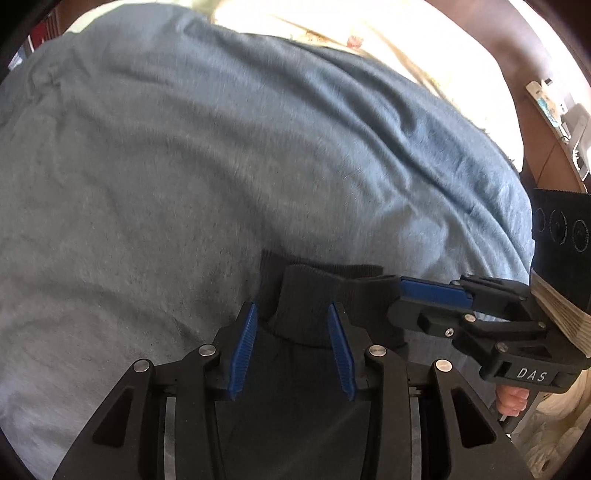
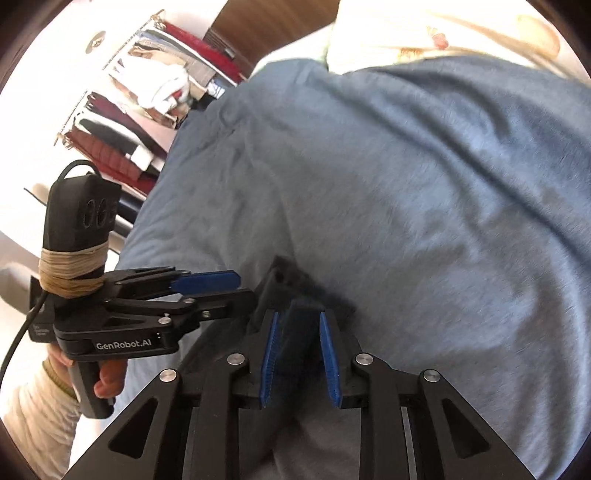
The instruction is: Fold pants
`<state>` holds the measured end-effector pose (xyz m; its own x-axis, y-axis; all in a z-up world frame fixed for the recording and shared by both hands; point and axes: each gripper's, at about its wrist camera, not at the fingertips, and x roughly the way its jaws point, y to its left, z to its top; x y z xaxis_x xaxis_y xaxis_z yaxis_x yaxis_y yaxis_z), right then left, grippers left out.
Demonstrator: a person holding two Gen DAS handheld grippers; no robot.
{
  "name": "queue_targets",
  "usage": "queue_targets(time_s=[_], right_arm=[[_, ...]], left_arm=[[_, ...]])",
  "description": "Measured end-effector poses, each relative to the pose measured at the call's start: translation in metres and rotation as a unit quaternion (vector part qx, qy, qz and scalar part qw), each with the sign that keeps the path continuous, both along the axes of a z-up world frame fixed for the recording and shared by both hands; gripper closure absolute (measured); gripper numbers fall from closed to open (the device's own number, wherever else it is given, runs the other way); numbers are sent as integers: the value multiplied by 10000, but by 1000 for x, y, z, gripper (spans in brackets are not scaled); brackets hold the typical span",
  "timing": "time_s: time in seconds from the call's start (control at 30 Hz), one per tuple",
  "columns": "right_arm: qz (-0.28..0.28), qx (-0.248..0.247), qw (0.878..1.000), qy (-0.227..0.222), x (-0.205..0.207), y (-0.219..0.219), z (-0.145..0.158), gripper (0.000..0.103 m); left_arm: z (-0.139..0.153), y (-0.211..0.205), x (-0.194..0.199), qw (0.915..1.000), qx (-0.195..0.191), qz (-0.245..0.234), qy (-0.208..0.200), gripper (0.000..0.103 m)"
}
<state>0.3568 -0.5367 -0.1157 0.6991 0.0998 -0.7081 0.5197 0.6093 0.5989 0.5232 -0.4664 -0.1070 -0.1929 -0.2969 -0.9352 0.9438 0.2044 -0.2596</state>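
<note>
Here, on the blue bedspread (image 1: 258,147), both the left gripper (image 1: 291,321) and right gripper (image 2: 297,328) stand partly spread, loosely straddling the dark pants' (image 1: 291,369) bunched ribbed cuffs.

Lighting: strong daylight, overexposed at upper edges of both views; pale cream bedding (image 1: 295,22) washed out. Blue-grey woven bedspread (image 2: 406,203) softly motion-blurred. Fisheye bending and dark vignette at frame corners. Foreground dim.
</note>
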Motion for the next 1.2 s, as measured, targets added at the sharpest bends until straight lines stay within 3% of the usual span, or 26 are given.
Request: queue_targets(time_s=[0.17, 0.33, 0.43, 0.57, 0.7, 1.2], right_arm=[[-43, 309, 9994, 136, 9, 0, -18, 78], [29, 266, 9994, 206, 15, 2, -23, 79], [34, 200, 9996, 217, 19, 3, -22, 92], [-25, 26, 10000, 62, 12, 3, -11, 94], [-35, -275, 9996, 38, 13, 2, -3, 94], [-5, -493, 9977, 472, 31, -9, -30, 95]], left_arm=[[-15, -2, 7, 9995, 115, 236, 153, 79], [-18, 0, 10, 9993, 49, 308, 191, 90], [-9, 4, 8, 9993, -96, 358, 27, 92], [7, 2, 11, 9978, -389, 488, -226, 97], [-1, -13, 18, 9981, -243, 504, -267, 97], [-21, -27, 17, 9976, 90, 485, -480, 97]])
